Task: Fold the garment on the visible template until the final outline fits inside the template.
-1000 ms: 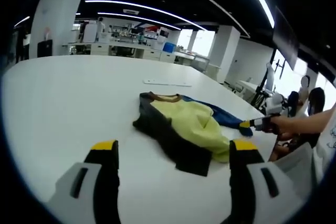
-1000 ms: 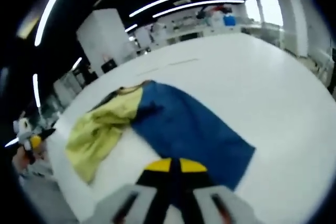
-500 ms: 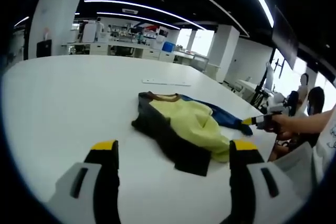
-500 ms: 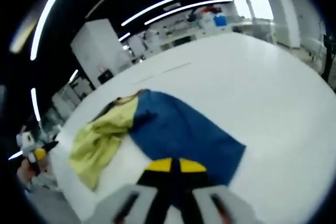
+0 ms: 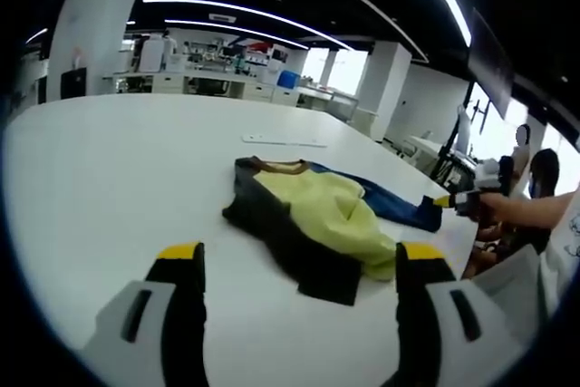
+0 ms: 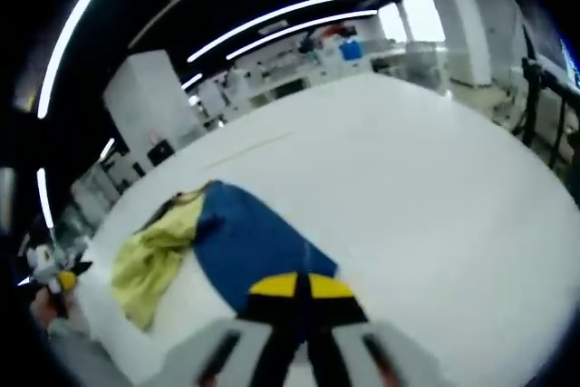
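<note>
Right gripper view: my right gripper (image 6: 296,289) has its yellow-tipped jaws pressed together on the blue edge of the garment (image 6: 237,244), lifting that hem off the white table (image 6: 426,178). The blue panel runs from my jaws back toward the collar; the yellow-green part lies bunched to the side of it. My left gripper (image 6: 56,280) shows small at the far edge of this view.

Left gripper view: my left gripper (image 5: 294,265) has its jaws wide apart, holding nothing, hovering short of the garment (image 5: 313,215). The cloth sits mid-table, crumpled, dark panel nearest me, yellow on top, blue trailing toward the right gripper (image 5: 444,202) at the table's edge. A thin pale strip (image 5: 283,141) lies beyond the collar; I can't tell whether it belongs to the template.

Risks, as I judge them:
- One-handed pull could drag the whole garment instead of folding it, since nothing pins the far side.
- Grip is on a thin hem; it may slip out.
- Yellow bunching may get trapped under the fold and bulge the outline.
- Hem is near the table edge; cloth could slide off.
</note>
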`<state>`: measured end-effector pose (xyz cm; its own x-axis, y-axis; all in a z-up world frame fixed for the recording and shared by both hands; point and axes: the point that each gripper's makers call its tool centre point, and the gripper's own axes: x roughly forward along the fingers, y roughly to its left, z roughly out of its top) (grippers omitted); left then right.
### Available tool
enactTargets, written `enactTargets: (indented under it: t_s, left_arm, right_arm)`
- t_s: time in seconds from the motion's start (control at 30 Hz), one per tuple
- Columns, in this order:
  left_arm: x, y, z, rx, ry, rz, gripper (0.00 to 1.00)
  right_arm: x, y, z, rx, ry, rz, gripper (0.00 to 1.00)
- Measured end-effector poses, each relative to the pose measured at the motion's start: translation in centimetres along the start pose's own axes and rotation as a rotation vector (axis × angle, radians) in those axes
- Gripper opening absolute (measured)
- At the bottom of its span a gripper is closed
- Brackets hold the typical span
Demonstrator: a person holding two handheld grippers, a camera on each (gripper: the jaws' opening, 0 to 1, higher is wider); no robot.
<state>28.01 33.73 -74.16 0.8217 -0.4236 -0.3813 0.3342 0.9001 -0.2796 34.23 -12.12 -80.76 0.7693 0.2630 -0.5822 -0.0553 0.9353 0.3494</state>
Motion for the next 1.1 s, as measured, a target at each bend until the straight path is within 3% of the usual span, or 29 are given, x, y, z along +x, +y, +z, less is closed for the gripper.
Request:
enactTargets:
  t_s: [0.47,0.7,1.1]
  left_arm:
    - [0.9,-1.0,-0.2,0.0,0.014,-0.024,0.84]
    - [1.0,-0.9,-0.5,0.003,0.029,-0.024,0.84]
    - [0.8,0.0,-0.9,-0.009,0.049,0.004,0.84]
  right_arm:
    - [-2.7,-5.2,0.3,0.045,-0.041,-0.126,0.0]
    - [-1.5,-7.6,1.8,0.015,-0.035,-0.168,0.0]
    - [1.3,-10.5,6.2,-0.061,-0.018,-0.197,0.0]
